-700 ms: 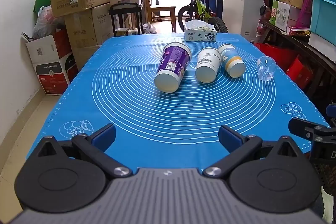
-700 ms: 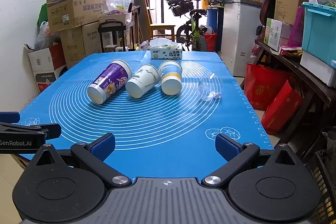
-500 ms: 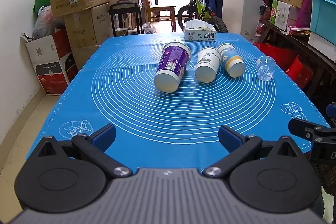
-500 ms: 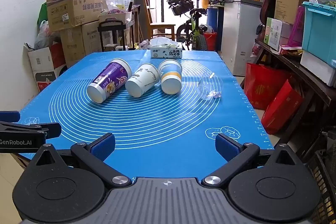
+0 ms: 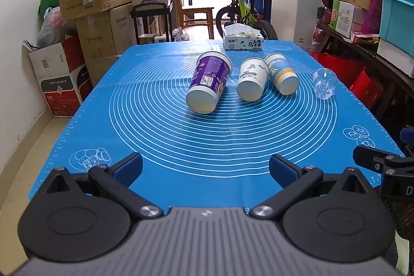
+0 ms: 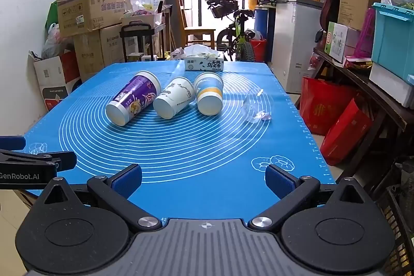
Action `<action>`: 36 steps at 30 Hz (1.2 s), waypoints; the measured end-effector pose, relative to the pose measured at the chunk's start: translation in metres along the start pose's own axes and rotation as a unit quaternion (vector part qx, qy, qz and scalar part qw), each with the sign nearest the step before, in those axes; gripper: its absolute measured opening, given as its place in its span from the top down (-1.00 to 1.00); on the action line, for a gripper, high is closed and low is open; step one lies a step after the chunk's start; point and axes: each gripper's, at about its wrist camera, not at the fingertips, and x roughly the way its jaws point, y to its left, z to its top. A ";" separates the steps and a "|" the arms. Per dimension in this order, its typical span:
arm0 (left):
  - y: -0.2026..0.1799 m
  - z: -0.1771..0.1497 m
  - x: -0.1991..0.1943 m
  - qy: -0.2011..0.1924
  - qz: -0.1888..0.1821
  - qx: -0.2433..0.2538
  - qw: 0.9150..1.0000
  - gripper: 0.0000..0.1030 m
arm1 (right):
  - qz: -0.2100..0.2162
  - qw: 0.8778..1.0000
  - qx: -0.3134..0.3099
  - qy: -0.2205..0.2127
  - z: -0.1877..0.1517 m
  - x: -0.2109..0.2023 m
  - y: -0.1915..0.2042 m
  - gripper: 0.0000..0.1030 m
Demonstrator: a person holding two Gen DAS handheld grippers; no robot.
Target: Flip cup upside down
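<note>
Several cups lie on their sides on the blue mat (image 5: 181, 141), bases toward me. From the left: a purple cup (image 5: 208, 82) (image 6: 133, 101), a white cup with a branch print (image 5: 252, 83) (image 6: 174, 101), a blue, white and yellow cup (image 5: 281, 78) (image 6: 209, 93), and a clear plastic cup (image 5: 324, 84) (image 6: 257, 105) apart at the right. My left gripper (image 5: 205, 168) is open and empty near the mat's front edge. My right gripper (image 6: 203, 179) is open and empty there too, right of the left one.
A tissue box (image 5: 243, 40) (image 6: 204, 62) stands at the mat's far edge. Cardboard boxes (image 5: 90, 4) are stacked at the left, a bicycle (image 5: 240, 9) and a white freezer (image 5: 295, 9) behind, and shelves with red bags (image 6: 336, 120) at the right.
</note>
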 end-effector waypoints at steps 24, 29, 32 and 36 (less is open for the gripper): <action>0.002 0.000 -0.002 0.000 0.000 0.003 1.000 -0.99 | -0.002 1.000 0.000 0.004 -0.006 0.006 -0.003 -1.00; 0.002 0.000 -0.002 0.000 0.000 0.003 1.000 -0.99 | -0.003 1.000 0.001 0.004 -0.010 0.013 -0.004 -1.00; 0.002 0.000 -0.002 0.000 0.000 0.003 1.000 -0.99 | -0.004 1.000 0.002 0.008 -0.004 0.010 -0.001 -1.00; 0.003 -0.001 -0.001 0.000 0.001 0.003 1.000 -0.99 | -0.004 1.000 0.002 0.009 -0.002 0.009 -0.001 -1.00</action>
